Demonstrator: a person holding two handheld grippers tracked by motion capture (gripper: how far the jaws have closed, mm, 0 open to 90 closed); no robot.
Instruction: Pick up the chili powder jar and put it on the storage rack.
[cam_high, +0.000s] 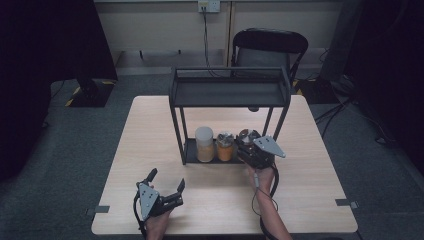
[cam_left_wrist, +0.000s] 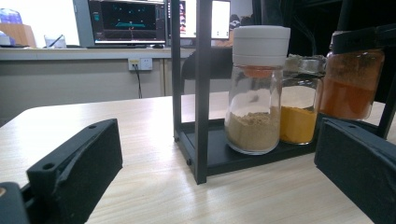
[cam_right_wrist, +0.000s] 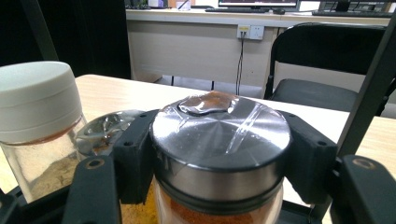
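my right gripper (cam_right_wrist: 219, 154): clamped on steel-lidded spice jar (cam_right_wrist: 219, 140), frame centre; no readable label
my left gripper (cam_high: 162, 192): jaws apart, empty, lower left

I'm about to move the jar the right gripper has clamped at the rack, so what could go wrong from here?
1. The right gripper is shut on the orange spice jar just under its smooth metal lid; it could slip.
2. The yellow spice jar stands close beside it and might get knocked.
3. The rack has posts and a shelf above; a careless lift could strike them.
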